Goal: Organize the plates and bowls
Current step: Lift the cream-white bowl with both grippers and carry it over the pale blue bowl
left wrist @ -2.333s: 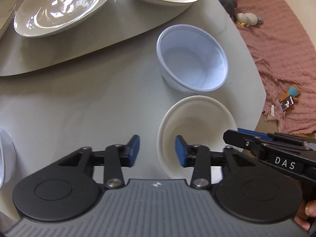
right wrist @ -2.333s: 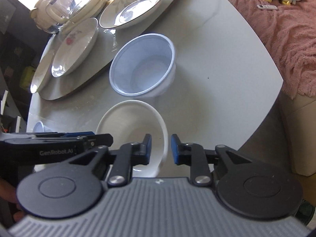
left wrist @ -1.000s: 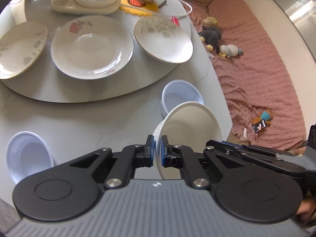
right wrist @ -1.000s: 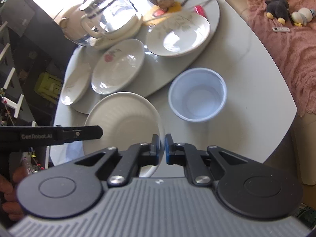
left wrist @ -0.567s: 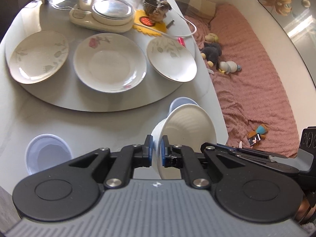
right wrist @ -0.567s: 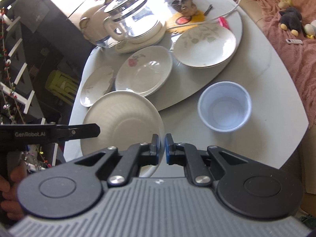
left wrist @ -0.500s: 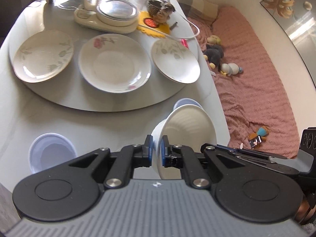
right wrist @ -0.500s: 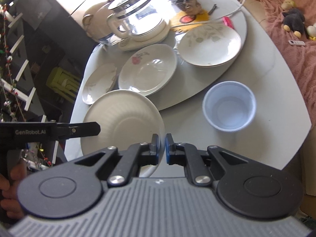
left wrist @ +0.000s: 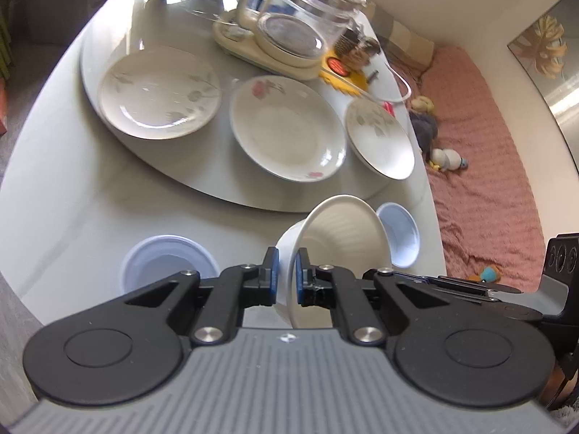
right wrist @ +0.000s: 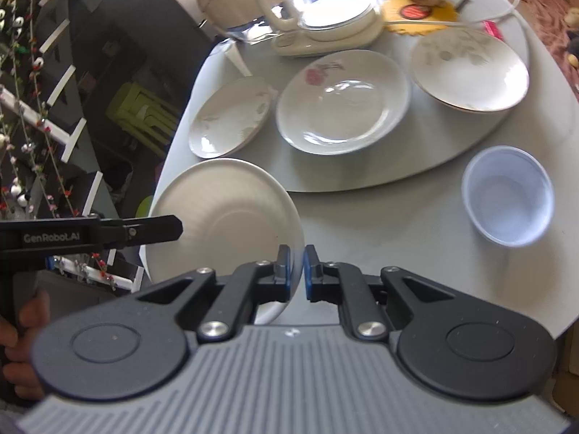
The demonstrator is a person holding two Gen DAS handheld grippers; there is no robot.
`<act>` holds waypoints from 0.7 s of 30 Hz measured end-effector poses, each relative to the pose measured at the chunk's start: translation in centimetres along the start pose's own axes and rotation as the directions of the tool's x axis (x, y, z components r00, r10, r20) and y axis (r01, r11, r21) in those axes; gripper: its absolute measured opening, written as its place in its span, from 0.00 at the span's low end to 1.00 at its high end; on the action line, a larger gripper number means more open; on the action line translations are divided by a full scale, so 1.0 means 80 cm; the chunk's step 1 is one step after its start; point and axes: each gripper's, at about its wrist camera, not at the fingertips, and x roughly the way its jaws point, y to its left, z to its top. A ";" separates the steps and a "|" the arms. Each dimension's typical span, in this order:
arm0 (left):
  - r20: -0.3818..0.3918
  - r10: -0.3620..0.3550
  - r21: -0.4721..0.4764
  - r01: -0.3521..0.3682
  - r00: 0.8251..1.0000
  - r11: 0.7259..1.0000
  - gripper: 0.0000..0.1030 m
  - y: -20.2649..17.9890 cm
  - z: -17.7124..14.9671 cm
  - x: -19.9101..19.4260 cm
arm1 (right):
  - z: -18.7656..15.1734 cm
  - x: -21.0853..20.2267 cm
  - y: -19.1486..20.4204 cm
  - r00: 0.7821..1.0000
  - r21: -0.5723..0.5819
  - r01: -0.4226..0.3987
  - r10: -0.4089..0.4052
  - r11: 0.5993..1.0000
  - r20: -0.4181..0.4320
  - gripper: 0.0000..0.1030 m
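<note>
Because the round table (left wrist: 54,166) is crowded, its raised turntable (left wrist: 202,177) keeps three plates in a row toward twelve o'clock: a leaf-patterned plate (left wrist: 159,94) at eleven, a rose-patterned plate (left wrist: 286,133) at twelve, and a smaller leaf plate (left wrist: 380,141) at one, with a glass kettle (left wrist: 289,18) behind them. Held clear above the table, the white bowl (left wrist: 340,231) is tilted on edge, probably because each gripper pinches an opposite side of its thin rim: the left gripper (left wrist: 284,275) and the right gripper (right wrist: 296,271) are both clamped on it. One blue plastic bowl (left wrist: 170,260) sits at nine, another blue bowl (right wrist: 506,195) at three, likely stacking targets.
</note>
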 end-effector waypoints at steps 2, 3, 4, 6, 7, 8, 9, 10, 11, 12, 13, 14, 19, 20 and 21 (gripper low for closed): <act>0.001 0.008 -0.011 -0.008 1.000 1.000 0.09 0.017 0.004 -0.006 | 0.002 0.010 0.014 1.000 -0.009 0.000 0.000 1.000 -0.009 0.11; 0.001 0.010 -0.014 -0.010 1.000 1.000 0.09 0.025 0.007 -0.008 | 0.005 0.016 0.021 1.000 -0.016 -0.001 0.000 1.000 -0.014 0.11; 0.001 0.013 -0.014 -0.013 1.000 1.000 0.09 0.034 0.009 -0.010 | 0.006 0.022 0.029 1.000 -0.024 -0.002 0.001 1.000 -0.015 0.11; -0.003 0.018 -0.015 -0.018 1.000 1.000 0.09 0.051 0.013 -0.012 | 0.007 0.034 0.042 1.000 -0.037 -0.002 0.001 0.999 -0.022 0.11; -0.006 0.021 -0.011 -0.021 1.000 1.000 0.09 0.059 0.014 -0.011 | 0.006 0.041 0.048 1.000 -0.043 0.001 -0.002 0.999 -0.026 0.12; -0.011 0.022 -0.009 -0.022 1.000 1.000 0.09 0.067 0.015 -0.008 | 0.006 0.049 0.053 0.999 -0.051 0.006 -0.007 0.999 -0.032 0.12; -0.018 0.022 -0.012 -0.023 1.000 1.000 0.09 0.077 0.016 -0.004 | 0.005 0.057 0.059 0.999 -0.055 0.011 -0.013 0.998 -0.041 0.12; -0.026 0.021 -0.016 -0.021 0.999 1.000 0.09 0.085 0.015 0.001 | 0.003 0.064 0.063 0.999 -0.055 0.016 -0.019 0.998 -0.049 0.12; -0.039 0.018 -0.022 -0.019 0.999 1.000 0.09 0.094 0.016 0.005 | 0.002 0.072 0.066 0.998 -0.054 0.022 -0.025 0.998 -0.059 0.12; -0.047 0.019 -0.027 -0.020 0.999 0.999 0.09 0.104 0.015 0.009 | 0.001 0.080 0.069 0.997 -0.048 0.026 -0.030 0.999 -0.076 0.12; -0.046 0.017 -0.023 -0.019 0.999 1.000 0.09 0.110 0.014 0.011 | 0.000 0.086 0.072 0.996 -0.042 0.027 -0.030 0.999 -0.089 0.12; -0.050 0.015 -0.015 -0.016 0.999 1.000 0.09 0.117 0.013 0.014 | -0.001 0.093 0.074 0.994 -0.034 0.028 -0.031 0.999 -0.102 0.13; -0.104 0.029 0.051 -0.024 0.994 0.998 0.09 0.137 0.008 0.035 | -0.008 0.127 0.077 0.982 0.029 0.078 -0.072 0.997 -0.174 0.13; -0.113 0.036 0.064 -0.029 0.993 0.998 0.09 0.140 0.006 0.040 | -0.010 0.133 0.080 0.979 0.030 0.091 -0.084 0.995 -0.184 0.13; -0.124 0.048 0.081 -0.038 0.991 0.996 0.09 0.142 0.004 0.045 | -0.014 0.138 0.083 0.977 0.024 0.102 -0.095 0.995 -0.191 0.13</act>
